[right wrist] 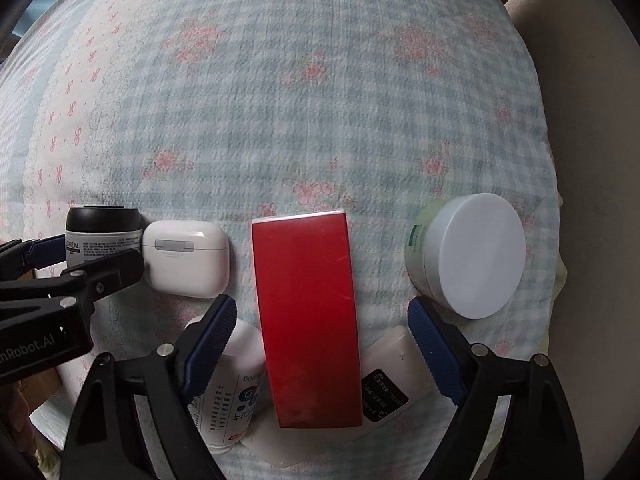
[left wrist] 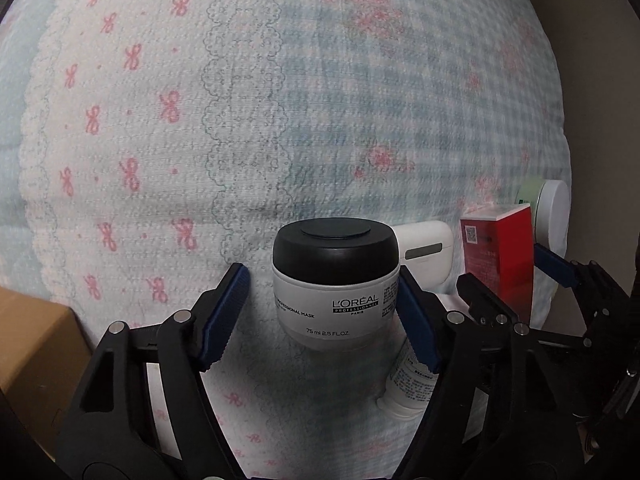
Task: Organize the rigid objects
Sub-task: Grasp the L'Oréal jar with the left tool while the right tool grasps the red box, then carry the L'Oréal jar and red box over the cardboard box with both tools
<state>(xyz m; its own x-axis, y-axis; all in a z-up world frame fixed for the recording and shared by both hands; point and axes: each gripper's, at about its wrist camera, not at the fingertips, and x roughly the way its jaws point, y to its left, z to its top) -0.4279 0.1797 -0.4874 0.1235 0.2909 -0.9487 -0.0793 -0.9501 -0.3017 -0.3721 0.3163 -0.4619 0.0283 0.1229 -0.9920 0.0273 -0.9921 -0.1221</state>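
Note:
A grey L'Oréal jar (left wrist: 334, 284) with a black lid stands upright on the bedspread between the fingers of my left gripper (left wrist: 324, 312), which is open; its right pad touches the jar and the left pad is apart. The jar also shows in the right wrist view (right wrist: 102, 232). A red box (right wrist: 308, 316) stands upright between the fingers of my right gripper (right wrist: 320, 348), open, neither pad touching. It also shows in the left wrist view (left wrist: 498, 252). A white earbud case (right wrist: 186, 258) lies between jar and box.
A green jar with a white lid (right wrist: 470, 256) lies on its side at the right near the bed's edge. A white tube (right wrist: 228, 384) and a white flat pack with a black label (right wrist: 390, 372) lie under the right gripper. A cardboard box (left wrist: 32, 344) sits at the left.

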